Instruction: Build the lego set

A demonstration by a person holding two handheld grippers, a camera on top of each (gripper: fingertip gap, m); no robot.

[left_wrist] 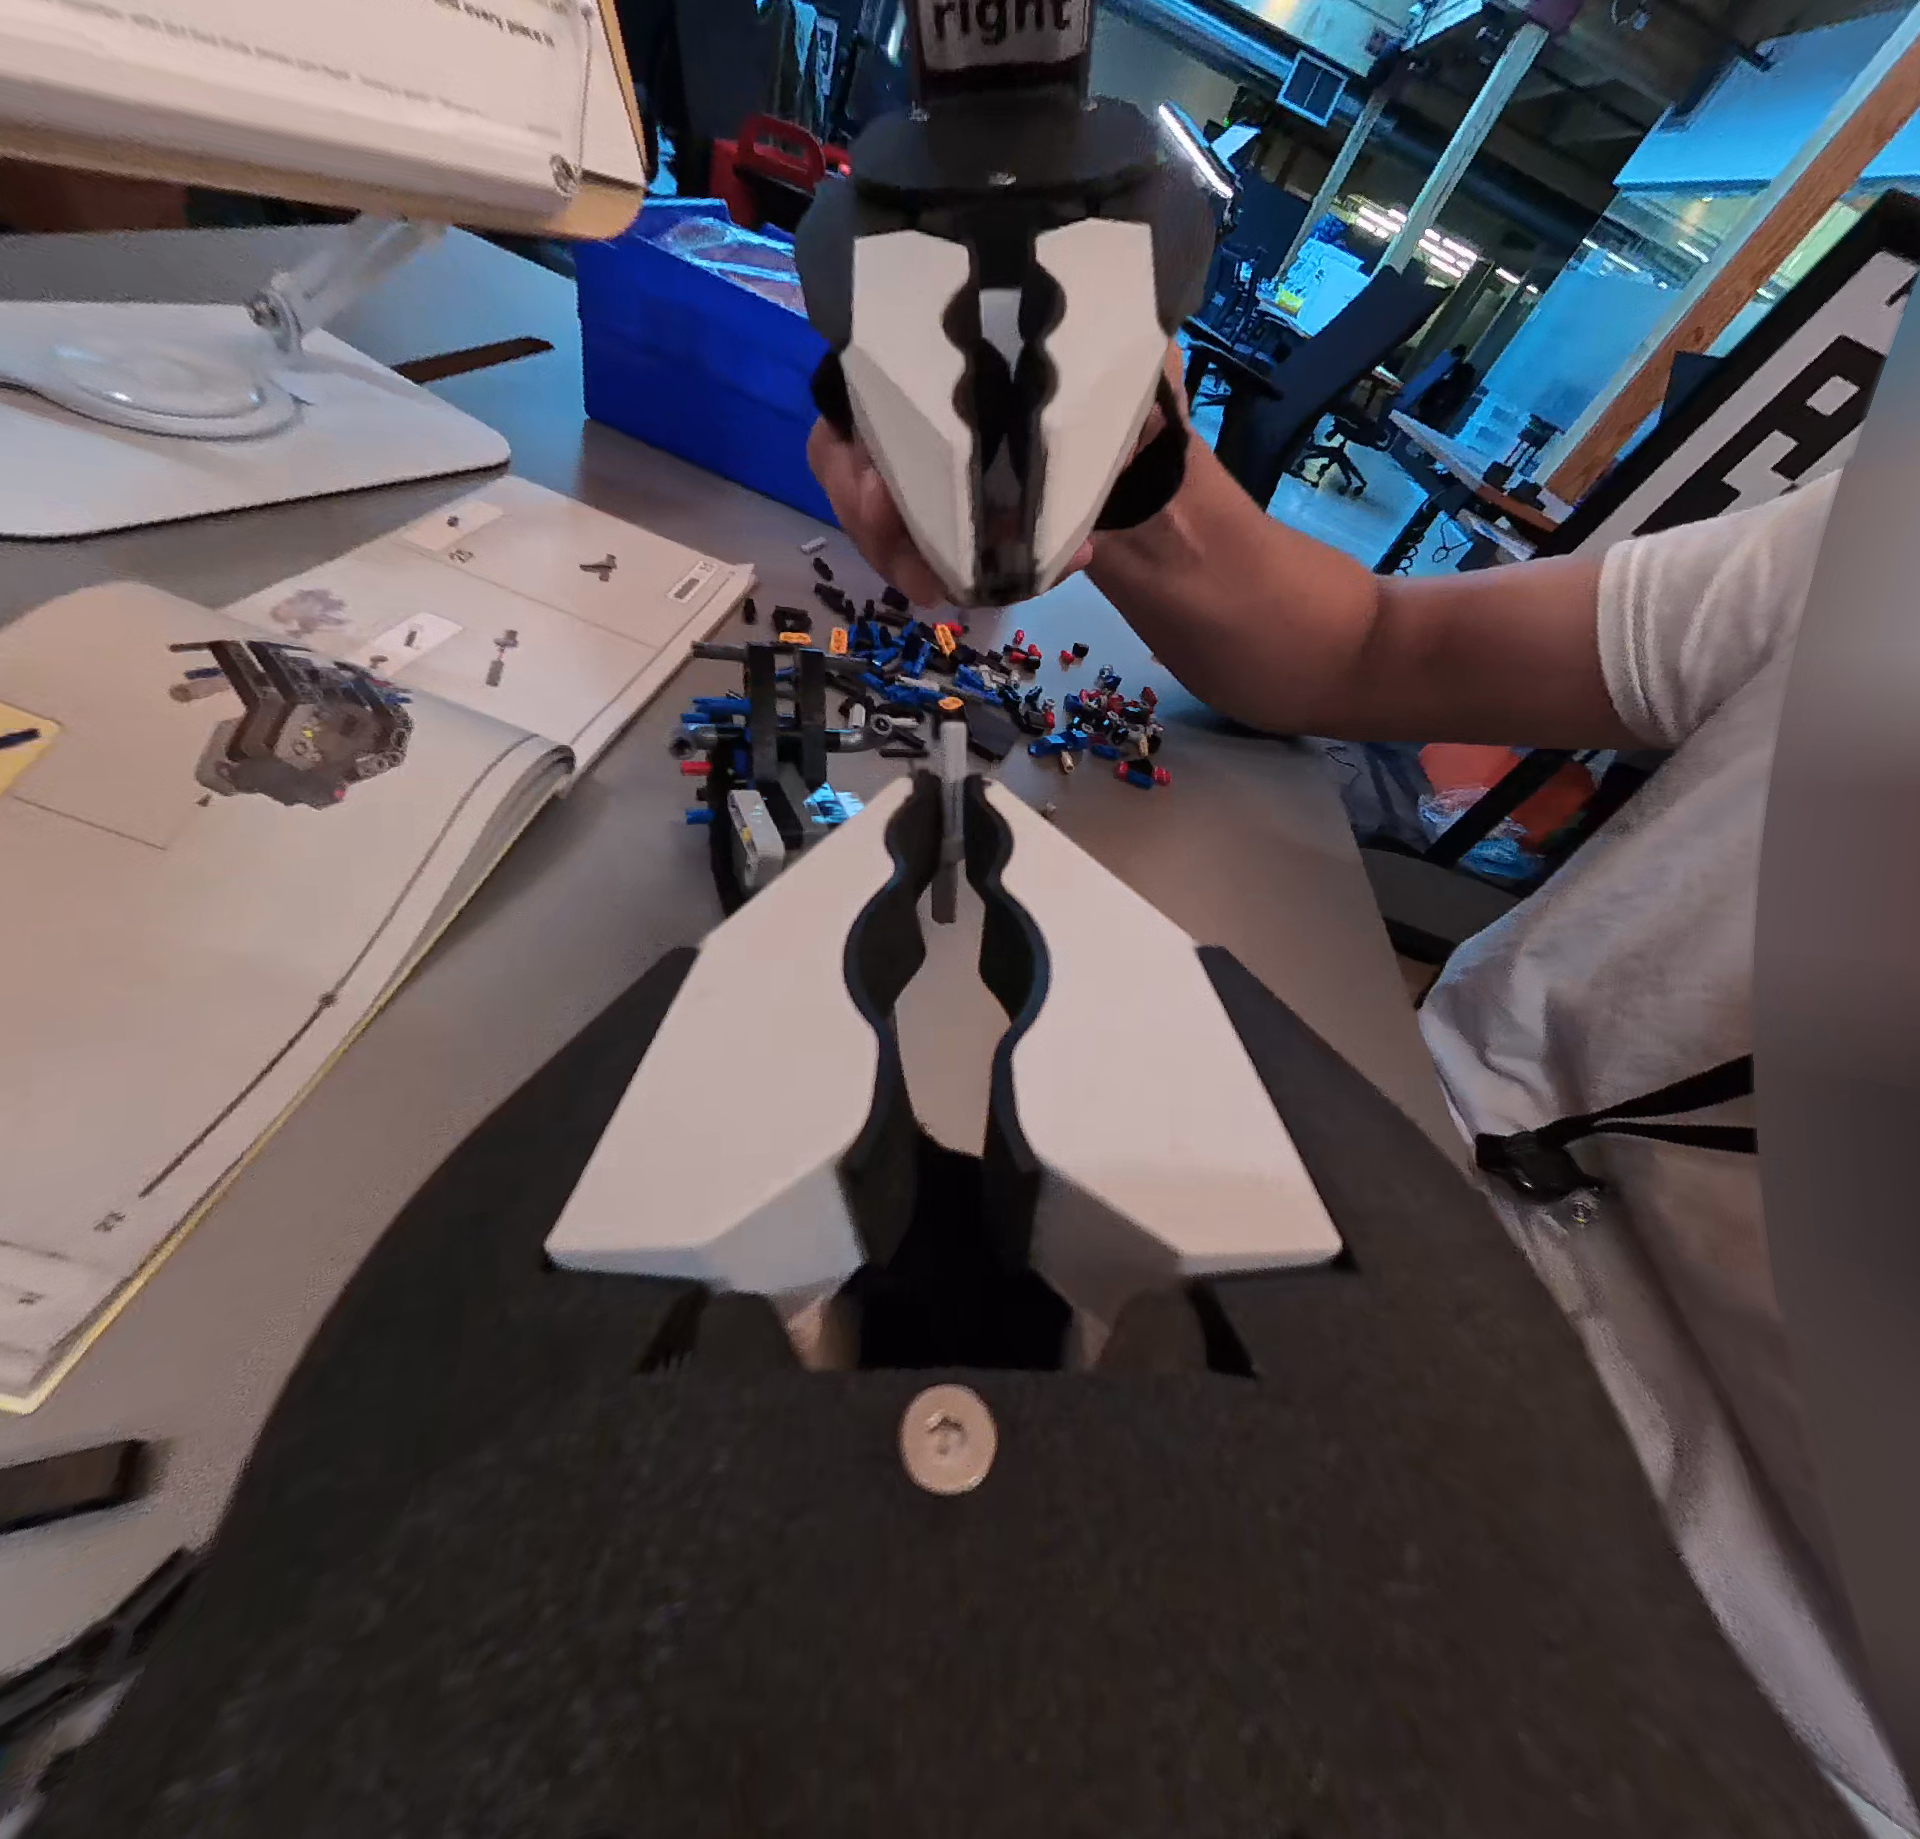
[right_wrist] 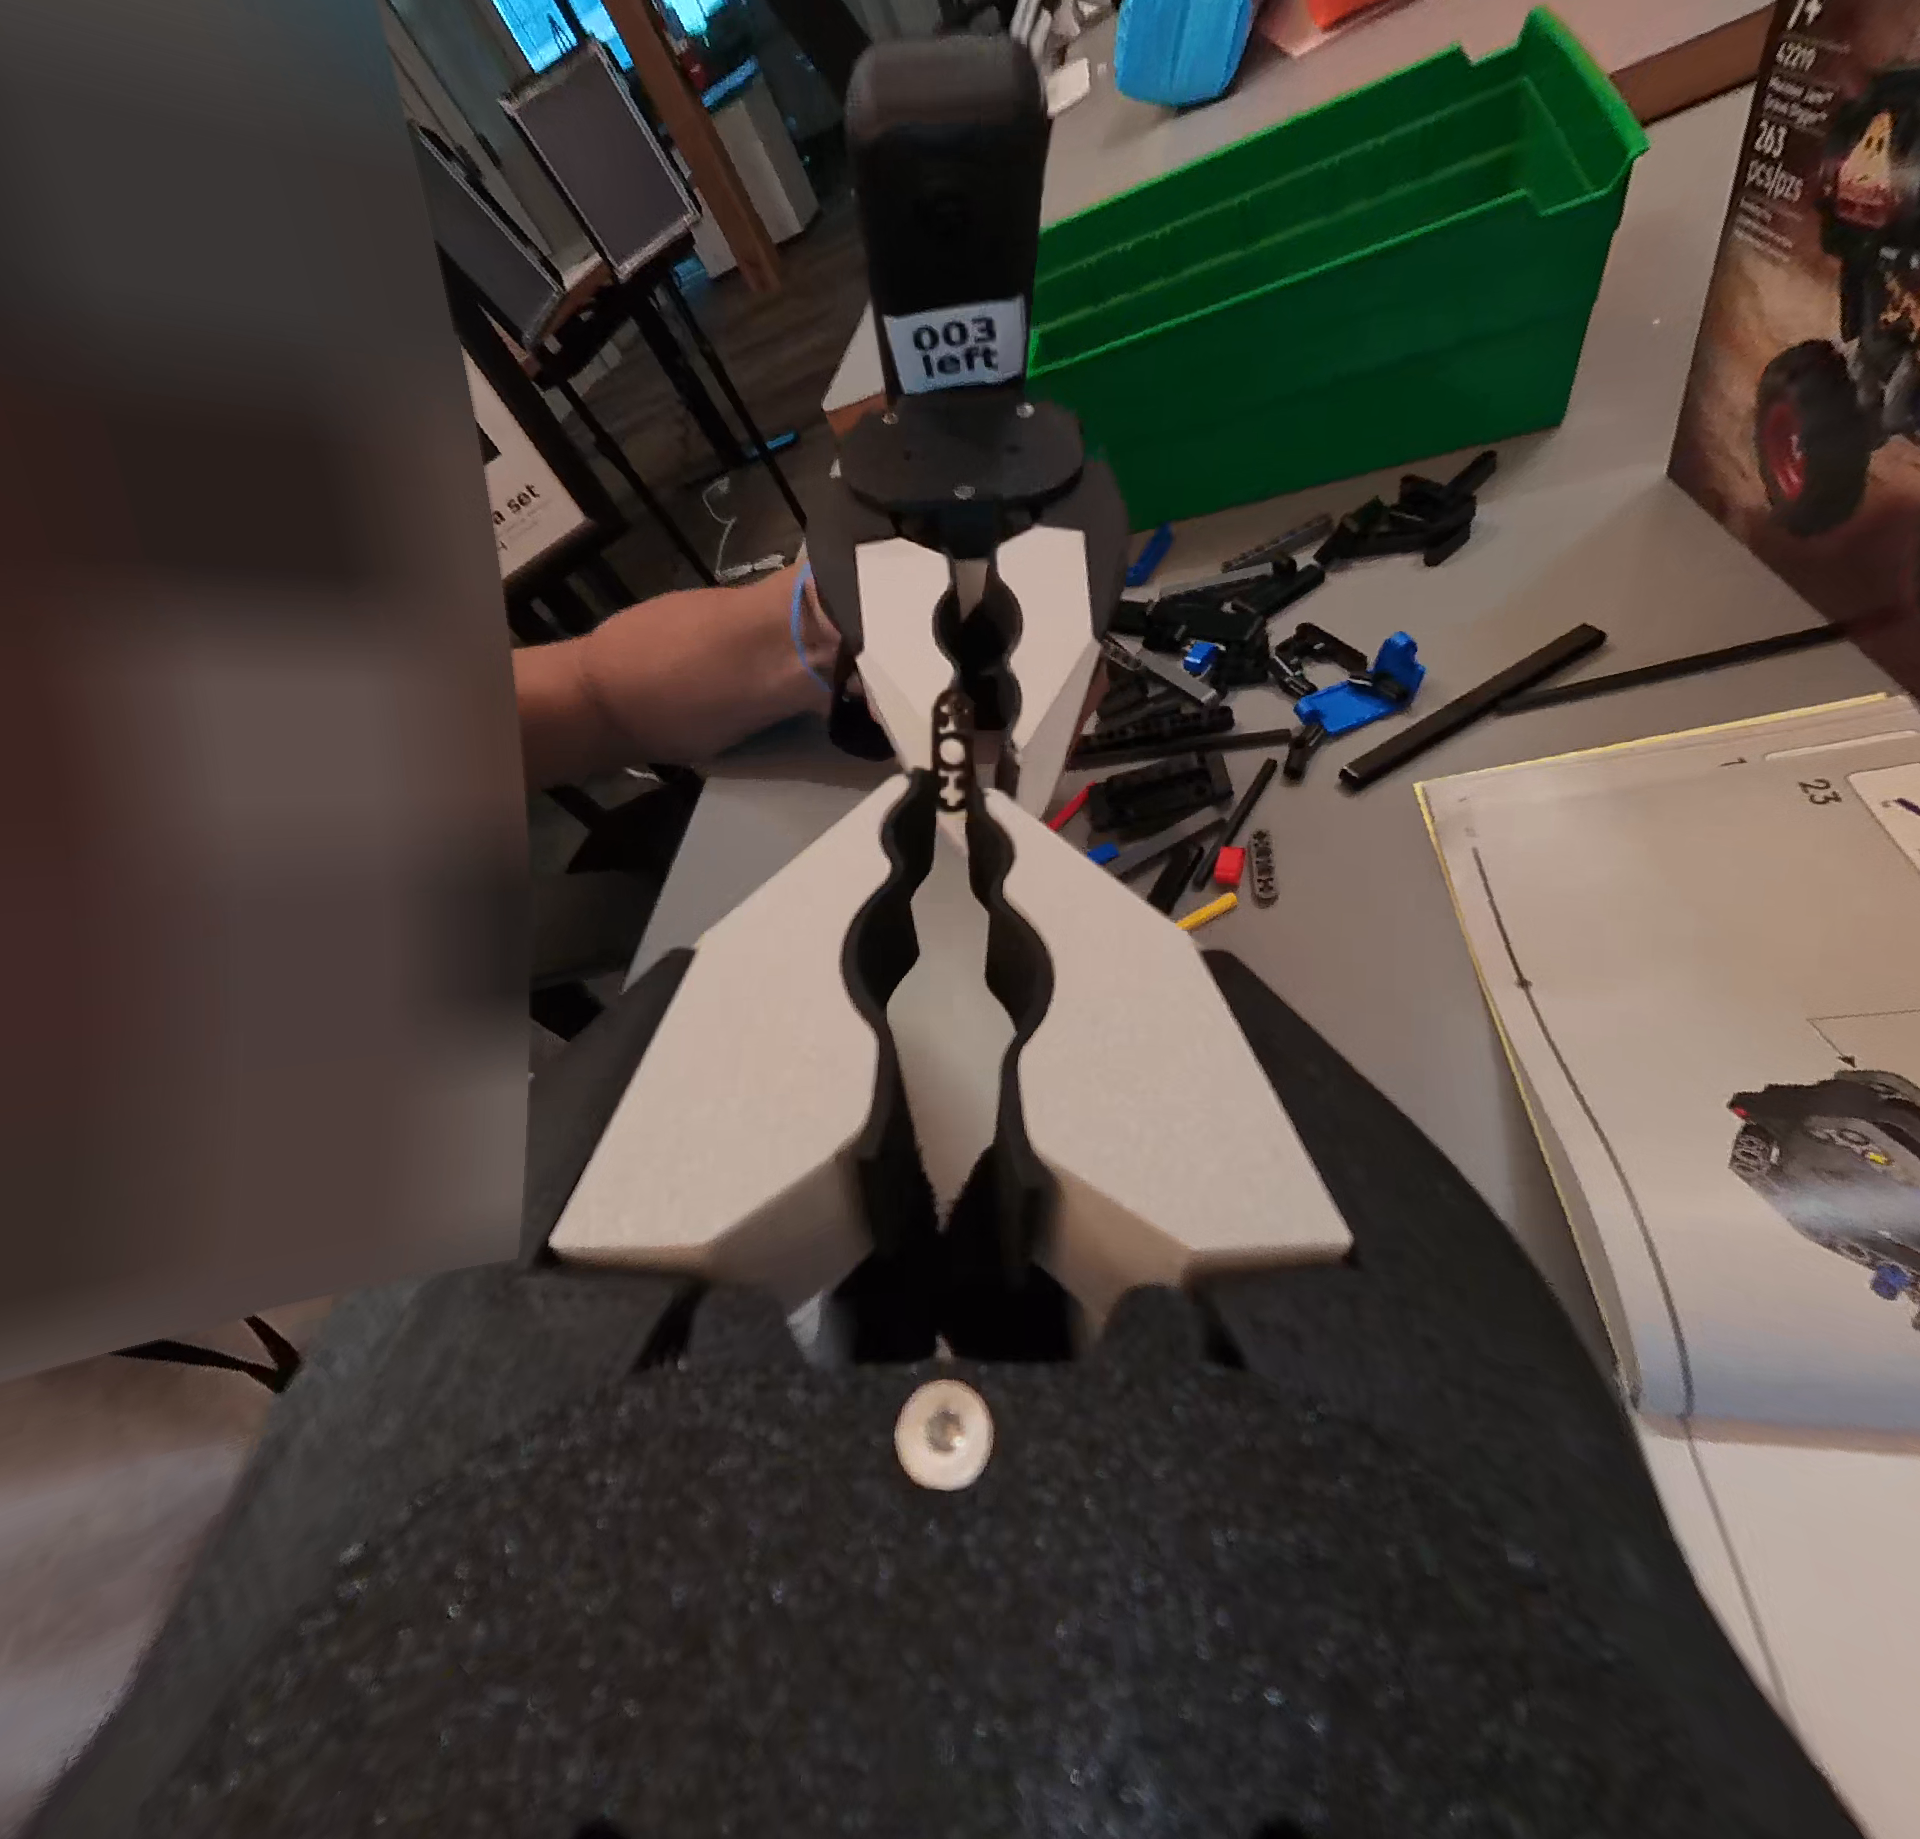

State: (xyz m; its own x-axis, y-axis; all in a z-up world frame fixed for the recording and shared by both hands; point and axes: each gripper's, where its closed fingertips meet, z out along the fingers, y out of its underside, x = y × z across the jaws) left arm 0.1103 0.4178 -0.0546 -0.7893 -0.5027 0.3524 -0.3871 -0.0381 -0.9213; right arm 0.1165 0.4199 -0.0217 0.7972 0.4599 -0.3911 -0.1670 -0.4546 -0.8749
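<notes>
Two pieces are pinched at once: my left gripper (left_wrist: 943, 787) is clenched on a light grey axle (left_wrist: 948, 813) that stands up between its tips, and my right gripper (right_wrist: 948, 787) is clenched on a short black beam (right_wrist: 952, 750) with holes along it. In the left wrist view, the half-built model (left_wrist: 774, 761) sits on the grey table (left_wrist: 1195, 854) just at 10 o'clock of the axle, with a scatter of blue, red and black small parts (left_wrist: 987, 688) at 12 o'clock beyond it. At 9 o'clock lies the open instruction booklet (left_wrist: 312, 802); a blue bin (left_wrist: 696, 345) stands farther back at 11 o'clock. In the right wrist view, black beams and blue parts (right_wrist: 1247, 667) lie at 2 o'clock of the beam, a green bin (right_wrist: 1351, 262) behind them, and the set's box (right_wrist: 1808, 283) at the right edge.
</notes>
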